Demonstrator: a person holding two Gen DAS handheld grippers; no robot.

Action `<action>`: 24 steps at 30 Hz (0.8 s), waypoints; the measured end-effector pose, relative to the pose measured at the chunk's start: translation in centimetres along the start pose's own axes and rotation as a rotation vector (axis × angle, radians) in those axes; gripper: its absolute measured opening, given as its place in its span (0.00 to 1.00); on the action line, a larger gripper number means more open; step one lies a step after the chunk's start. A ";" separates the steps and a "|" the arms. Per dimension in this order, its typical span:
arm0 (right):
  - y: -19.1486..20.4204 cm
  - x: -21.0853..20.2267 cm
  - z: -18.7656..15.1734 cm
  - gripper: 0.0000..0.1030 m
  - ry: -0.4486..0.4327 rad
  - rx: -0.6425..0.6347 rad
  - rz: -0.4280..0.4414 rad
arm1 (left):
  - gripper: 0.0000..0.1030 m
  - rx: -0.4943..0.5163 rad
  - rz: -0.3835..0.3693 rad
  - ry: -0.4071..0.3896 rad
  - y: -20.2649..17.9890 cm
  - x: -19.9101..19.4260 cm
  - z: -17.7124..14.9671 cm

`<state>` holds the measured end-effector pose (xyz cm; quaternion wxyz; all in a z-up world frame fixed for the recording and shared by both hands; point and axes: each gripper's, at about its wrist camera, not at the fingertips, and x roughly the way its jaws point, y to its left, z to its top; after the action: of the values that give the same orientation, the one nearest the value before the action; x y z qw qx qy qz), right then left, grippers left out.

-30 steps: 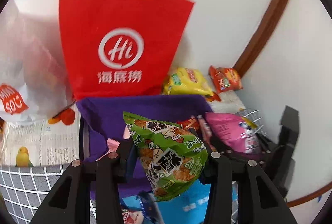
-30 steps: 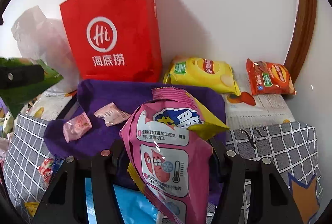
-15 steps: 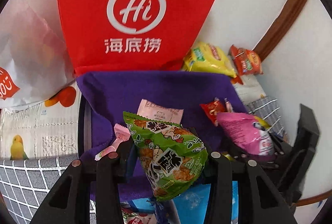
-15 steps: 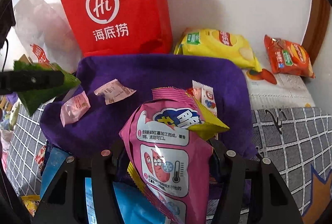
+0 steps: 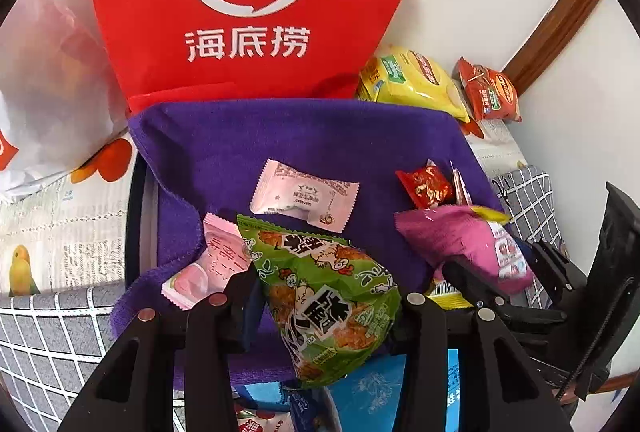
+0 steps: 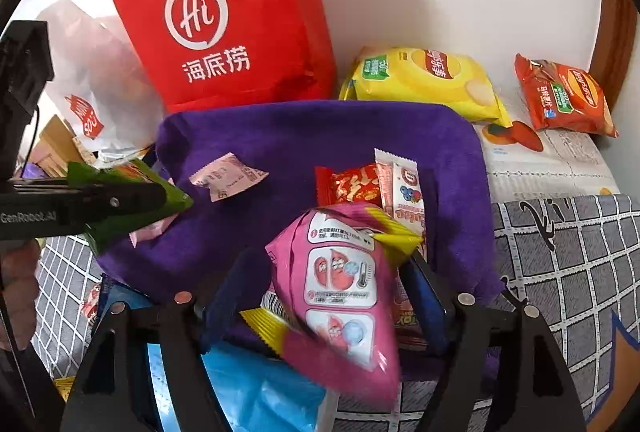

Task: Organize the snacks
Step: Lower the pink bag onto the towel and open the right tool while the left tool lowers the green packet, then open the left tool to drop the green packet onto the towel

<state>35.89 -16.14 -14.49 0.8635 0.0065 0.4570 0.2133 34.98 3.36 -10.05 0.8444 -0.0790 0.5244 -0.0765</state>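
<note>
My left gripper [image 5: 324,302] is shut on a green snack packet [image 5: 326,296] and holds it above the front of a purple cloth [image 5: 304,140]. My right gripper [image 6: 332,290] has its jaws spread; a pink snack packet [image 6: 340,284] sits tilted and blurred between them, over the cloth's [image 6: 304,136] front edge. The pink packet also shows in the left wrist view [image 5: 464,240]. On the cloth lie two pale pink sachets [image 5: 304,196] [image 5: 208,264], a small red packet [image 6: 348,186] and a white stick packet [image 6: 402,188].
A red paper bag [image 6: 228,16] stands against the wall behind the cloth. A white plastic bag [image 6: 80,80] sits to its left. A yellow chips bag [image 6: 428,80] and an orange chips bag [image 6: 564,96] lie at the back right. A blue packet [image 6: 256,392] lies below the grippers.
Both grippers have moved forward and down over the purple cloth. The right jaws have opened and the pink packet has tipped and slipped between them. The left still holds the green packet.
</note>
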 end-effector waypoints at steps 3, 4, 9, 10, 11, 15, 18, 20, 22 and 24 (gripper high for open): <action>-0.1 -0.4 0.1 0.74 -0.018 0.011 0.002 | 0.42 0.002 0.003 0.008 -0.2 0.3 0.0; -0.1 -0.7 0.1 0.74 -0.028 0.012 -0.002 | 0.42 0.007 0.005 0.010 -0.4 0.4 -0.1; 0.4 -2.5 0.5 0.74 -0.109 -0.034 -0.058 | 0.42 0.030 0.015 0.021 -1.0 0.7 -0.3; 0.5 -2.8 0.6 0.74 -0.129 -0.038 -0.069 | 0.42 0.039 0.019 0.022 -1.3 0.9 -0.3; 0.6 -3.4 0.6 0.74 -0.158 -0.043 -0.079 | 0.42 0.044 0.026 0.026 -1.4 1.1 -0.4; 0.5 -4.8 0.8 0.74 -0.226 -0.030 -0.073 | 0.42 0.059 0.030 0.045 -2.1 1.5 -0.5; 0.3 -5.3 0.8 0.74 -0.262 -0.011 -0.079 | 0.56 0.081 0.054 0.034 -2.6 1.1 -0.6; 0.2 -5.3 0.8 0.74 -0.268 -0.014 -0.086 | 0.61 0.087 0.059 0.013 -2.7 0.5 -0.5; 0.5 -5.4 0.7 0.74 -0.274 -0.034 -0.108 | 0.62 0.082 0.054 -0.005 -2.7 -0.2 -0.4; 0.9 -5.6 0.5 0.74 -0.298 -0.059 -0.137 | 0.62 0.069 0.038 -0.015 -2.4 -1.0 -0.3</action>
<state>33.17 -17.32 -9.58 0.9341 -0.0183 0.3166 0.1640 34.17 1.20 -8.76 0.8518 -0.0405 0.5165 -0.0776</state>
